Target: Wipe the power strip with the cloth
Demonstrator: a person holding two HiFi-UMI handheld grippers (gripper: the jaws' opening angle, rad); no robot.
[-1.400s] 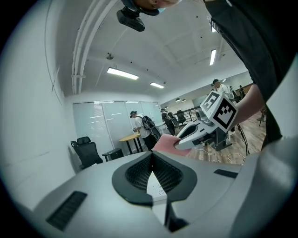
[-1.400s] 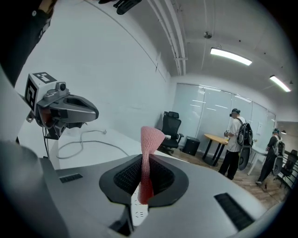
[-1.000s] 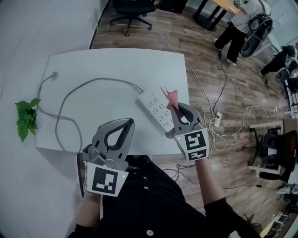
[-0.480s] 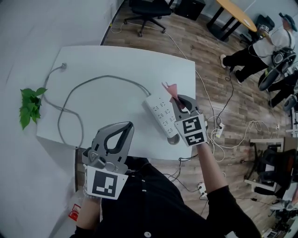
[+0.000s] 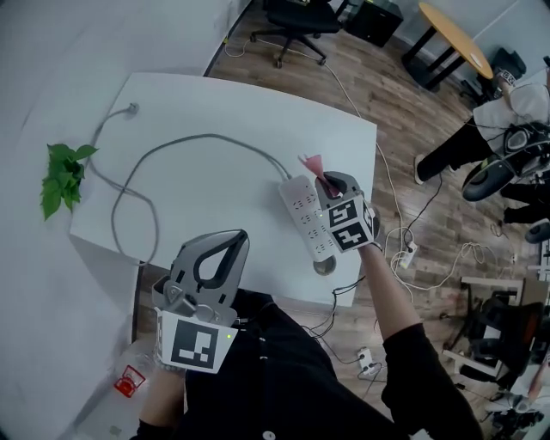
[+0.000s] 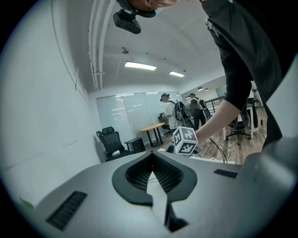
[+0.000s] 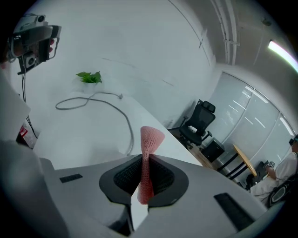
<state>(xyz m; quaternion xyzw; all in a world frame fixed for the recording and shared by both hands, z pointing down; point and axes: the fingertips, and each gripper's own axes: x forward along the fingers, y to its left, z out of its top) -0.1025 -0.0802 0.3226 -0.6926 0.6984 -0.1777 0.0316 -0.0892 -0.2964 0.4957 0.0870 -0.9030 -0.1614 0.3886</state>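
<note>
Where the white desk meets the wall at its 9 o'clock edge, a small green plant sticks out. A grey cable starts at a plug end near the desk's 10 o'clock edge, loops down toward 7 o'clock, then arcs across to the power strip. The left tongs hang off the desk at 6 o'clock in the head view, above the person's dark clothing and well apart from everything on the desk. The left gripper view shows their ribbed pads pressed together at the tips with nothing between them. The power strip, white with rows of sockets, lies flat toward the desk's 4 o'clock side, running from 11 to 5 o'clock, its near end close to the desk's front edge. The right tongs sit over the strip's right-hand side, marker cube toward the person. They are clamped on the cloth, a thin pink mesh piece pinched upright between the pads, its free end fanning out past the tips toward 11 o'clock in the head view. Whether the cloth touches the strip I cannot tell. Beyond the desk, at 12 o'clock, a black office chair stands on the wooden floor, and at 2 o'clock a person is partly in view.
</note>
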